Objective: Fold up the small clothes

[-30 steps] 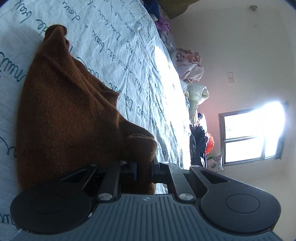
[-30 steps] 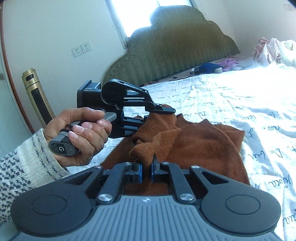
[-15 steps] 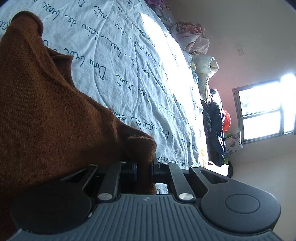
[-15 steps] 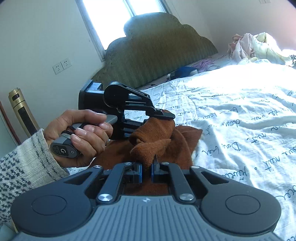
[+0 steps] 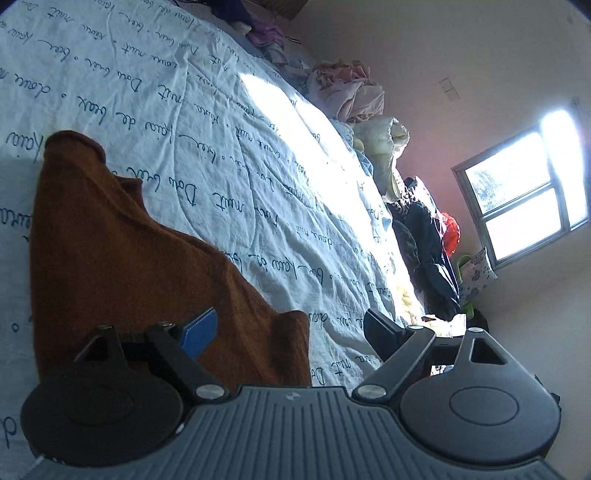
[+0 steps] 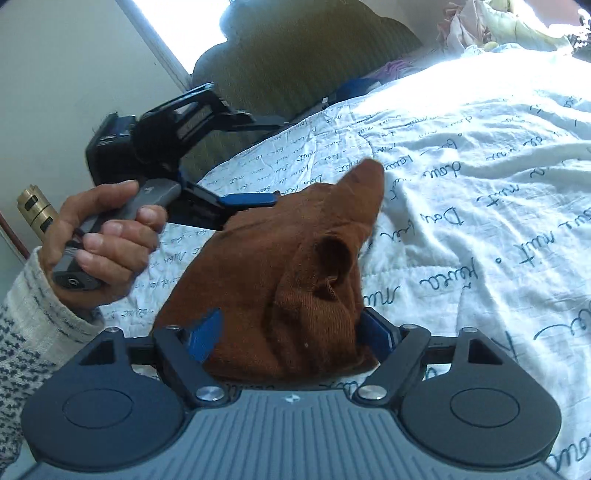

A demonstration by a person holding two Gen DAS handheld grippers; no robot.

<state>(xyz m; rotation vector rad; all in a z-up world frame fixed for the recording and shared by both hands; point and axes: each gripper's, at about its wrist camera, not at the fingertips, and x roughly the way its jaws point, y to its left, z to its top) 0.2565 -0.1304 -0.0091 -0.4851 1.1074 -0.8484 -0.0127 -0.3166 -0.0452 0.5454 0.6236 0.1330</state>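
Right wrist view: the brown knit garment (image 6: 280, 266) lies on the bed (image 6: 480, 184), long axis running from the right tool (image 6: 291, 336) toward upper centre — both tools have just been opening, jaws wide; the left tool (image 6: 236, 184) sits upper left, beside its far edge.

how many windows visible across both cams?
2. One window on the pink wall beyond the bed in the left wrist view; another window beside the green headboard in the right wrist view. More may be out of frame.
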